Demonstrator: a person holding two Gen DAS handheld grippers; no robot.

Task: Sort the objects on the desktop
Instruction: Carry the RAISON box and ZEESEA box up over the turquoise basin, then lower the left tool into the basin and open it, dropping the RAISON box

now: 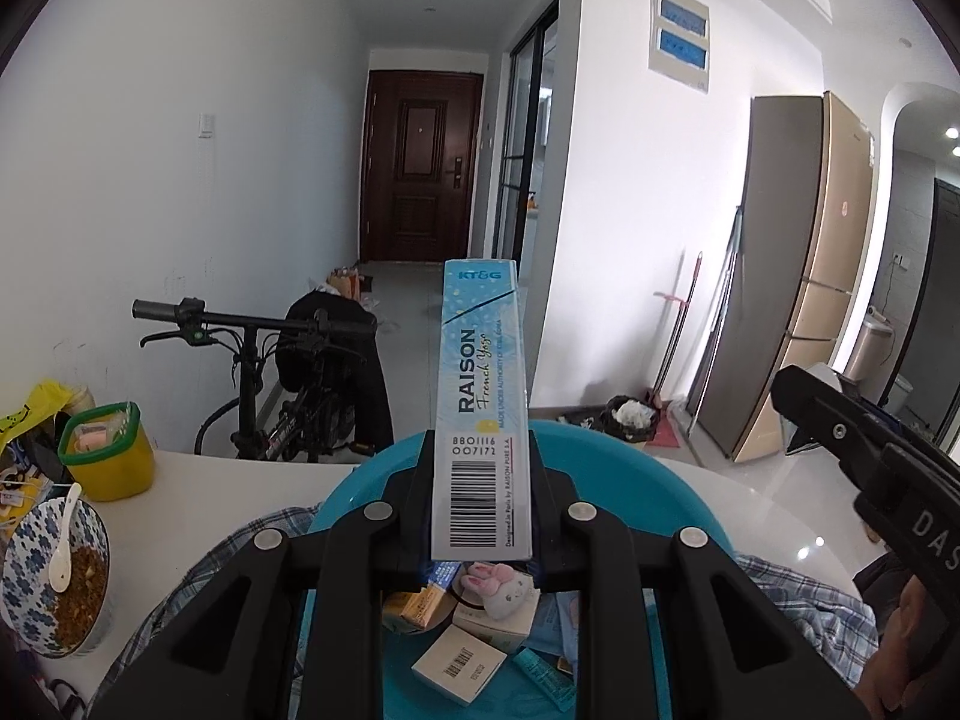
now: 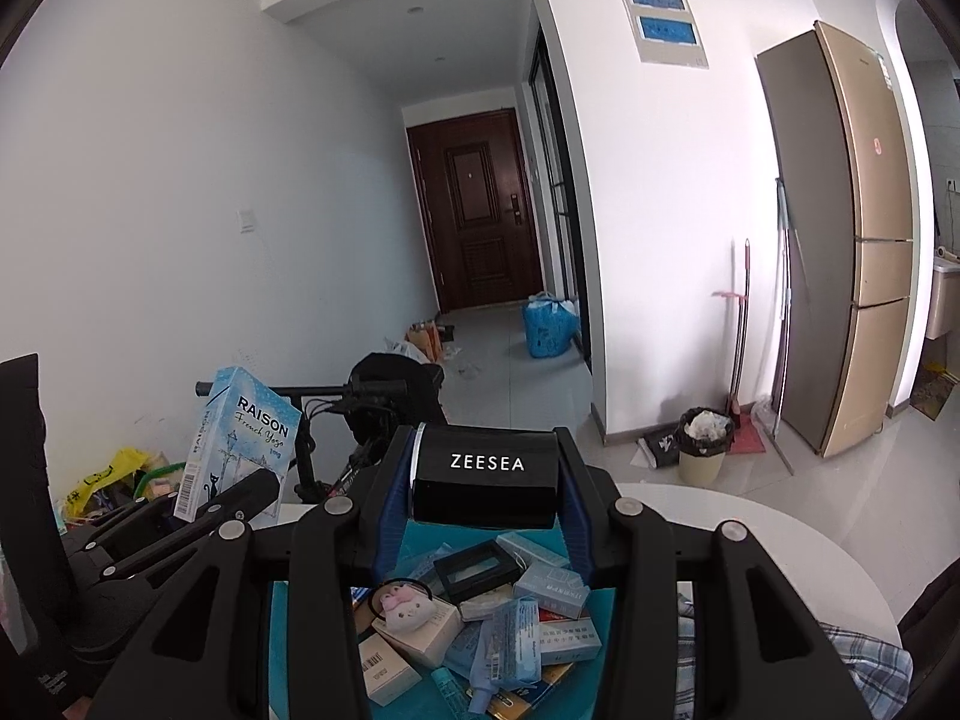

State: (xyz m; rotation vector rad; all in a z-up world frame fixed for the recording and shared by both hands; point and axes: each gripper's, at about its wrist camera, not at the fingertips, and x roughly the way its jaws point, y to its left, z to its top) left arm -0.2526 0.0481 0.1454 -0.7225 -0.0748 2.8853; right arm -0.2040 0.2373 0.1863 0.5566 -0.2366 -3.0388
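Gripping a RAISON box point(image 1: 485, 420), left fingers point(image 1: 414, 480) hide the basin point(image 1: 360, 480); right fingers point(image 2: 570, 480) clamp a ZEESEA box point(image 2: 486, 474), its underside perhaps hidden.

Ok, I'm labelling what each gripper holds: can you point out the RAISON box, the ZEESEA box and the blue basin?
RAISON box point(image 1: 483, 420), left wrist view, on its barcode side.
ZEESEA box point(image 2: 487, 463), right wrist view, on the printed front face.
blue basin point(image 1: 606, 468), left wrist view, on its far rim.

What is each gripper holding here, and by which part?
Left gripper: light-blue RAISON box, clamped at its barcode end. Right gripper: black ZEESEA box, clamped across its two short ends.
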